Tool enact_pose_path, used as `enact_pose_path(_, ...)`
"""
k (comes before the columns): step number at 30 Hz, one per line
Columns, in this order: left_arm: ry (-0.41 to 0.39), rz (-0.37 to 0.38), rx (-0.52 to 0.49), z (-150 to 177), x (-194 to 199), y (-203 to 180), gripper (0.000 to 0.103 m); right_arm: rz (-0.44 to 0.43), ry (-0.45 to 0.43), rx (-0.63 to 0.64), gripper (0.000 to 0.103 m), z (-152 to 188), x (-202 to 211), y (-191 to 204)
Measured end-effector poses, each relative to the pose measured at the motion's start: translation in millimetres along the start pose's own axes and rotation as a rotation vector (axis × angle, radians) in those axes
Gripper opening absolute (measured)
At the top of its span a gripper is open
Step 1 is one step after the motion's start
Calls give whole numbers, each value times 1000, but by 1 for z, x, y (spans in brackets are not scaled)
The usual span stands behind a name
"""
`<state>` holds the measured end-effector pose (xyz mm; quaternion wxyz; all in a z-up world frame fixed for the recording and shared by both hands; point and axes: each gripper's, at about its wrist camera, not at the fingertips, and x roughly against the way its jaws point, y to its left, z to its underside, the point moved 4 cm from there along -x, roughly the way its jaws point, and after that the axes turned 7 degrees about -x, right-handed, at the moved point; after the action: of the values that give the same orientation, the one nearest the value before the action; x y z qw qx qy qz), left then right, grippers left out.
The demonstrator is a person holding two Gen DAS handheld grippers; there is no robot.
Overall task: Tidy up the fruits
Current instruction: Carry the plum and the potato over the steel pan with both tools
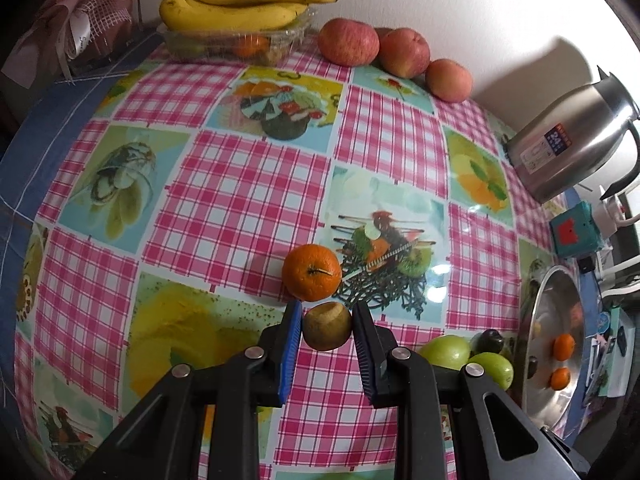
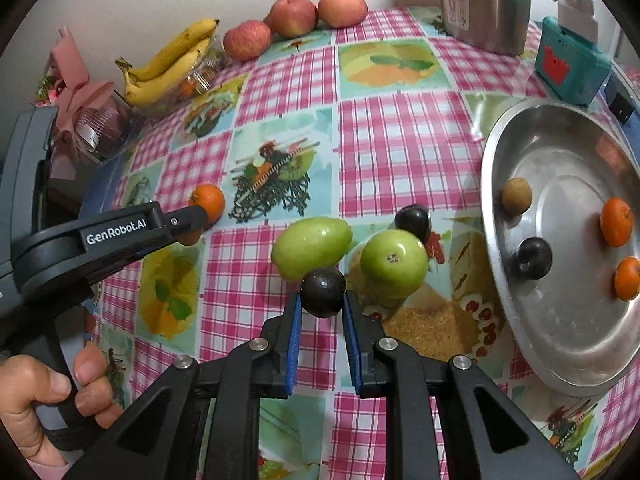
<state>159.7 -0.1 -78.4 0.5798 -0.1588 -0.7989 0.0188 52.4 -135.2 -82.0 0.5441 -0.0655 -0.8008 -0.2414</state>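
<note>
**A:** Both tools are clamped on fruit. The left gripper [image 1: 326,322] pinches a small brownish fruit [image 1: 327,326] just in front of the orange [image 1: 312,278]; the right gripper [image 2: 322,304] squeezes a dark plum [image 2: 322,292] by the two green fruits [image 2: 310,247].

**B:** So it's the carry step? Looks like both pieces head for the metal pan [image 2: 560,384] next, which needs a swing over its rim, then letting go.

**A:** Probably. The right view shows the pan's contents properly: two oranges, a plum, a brown one. It also catches the hand [image 2: 48,396] on the other tool. The left view shows the bananas [image 1: 240,4] and apples [image 1: 348,42] better.
</note>
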Motion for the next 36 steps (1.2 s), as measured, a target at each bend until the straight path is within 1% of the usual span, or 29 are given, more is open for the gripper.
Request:
enact_pose_path(4,-23,-1,1,-2,8,0,27,-13,-36,-15,21,-3,15,0)
enact_pose_path(9,-30,-13,7,-4,9,0,28,-10,-90,-31,21,-10,31,1)
enact_pose_path(15,-22,-19,4,-3,6,-1,27,-1,-115,-62,21,-20,35,3)
enact_pose_path(21,-5,-14,0,-1,-2,-3,28,13,-141,-63,21,-27,38,5)
enact_pose_path(26,-5,-5,3,-1,-3,-4,27,11,-132,-76,21,-28,35,-3)
enact_pose_path(30,2,2,6,0,-4,-5,28,48,-135,-52,21,-29,33,-6)
enact_pose_path(36,7,12,-2,0,-4,-12,28,32,-125,-68,21,-32,32,-15)
